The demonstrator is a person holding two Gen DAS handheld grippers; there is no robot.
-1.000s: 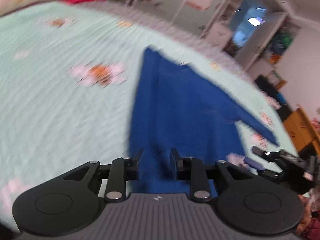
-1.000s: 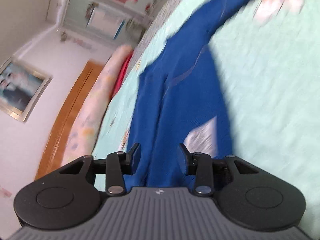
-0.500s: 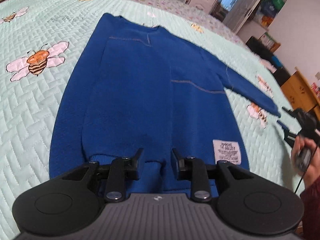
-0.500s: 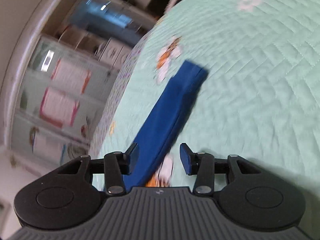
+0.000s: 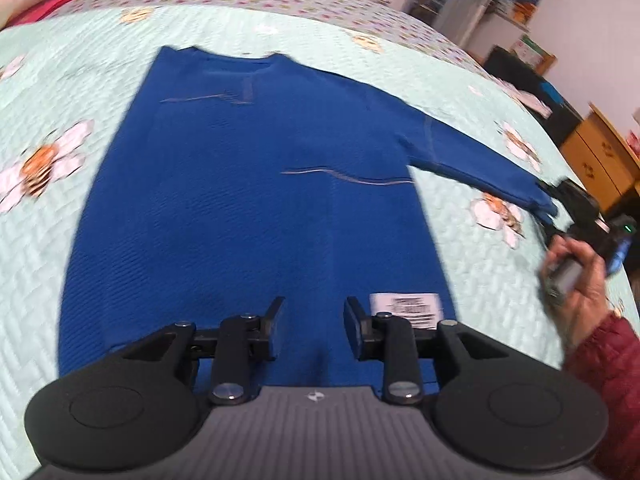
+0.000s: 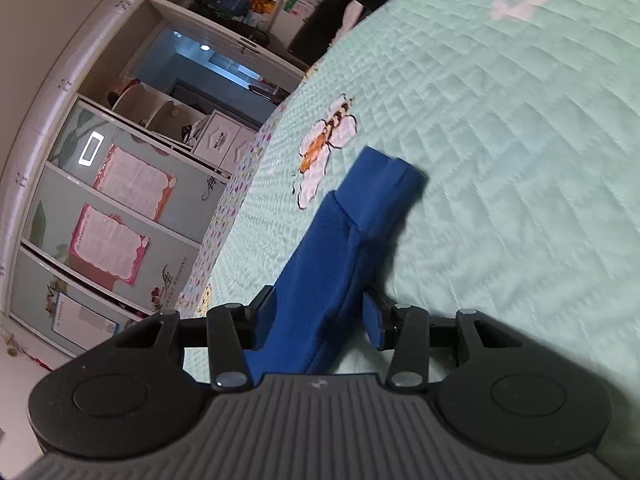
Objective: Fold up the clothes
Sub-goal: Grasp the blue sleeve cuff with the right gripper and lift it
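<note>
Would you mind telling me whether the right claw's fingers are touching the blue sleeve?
Cannot tell. In the right wrist view the sleeve runs between the right claw's parted fingers, but neither contact nor a gap shows plainly.

Bed with mint-green quilted bee-print bedspread (image 5: 100, 60). White built-in wardrobe, frosted doors with pink posters (image 6: 116, 208), open shelves above. White drawer unit (image 6: 224, 136), orange wooden cabinet (image 5: 600, 152), white walls, lit doorway (image 6: 208, 60).

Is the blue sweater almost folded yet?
Not yet. Done: the blue sweater lies spread flat on the green quilt. In hand: the right gripper has the sleeve between its jaws, though no clamp shows; the left gripper's jaws are opening over the hem. Left: every fold.
</note>
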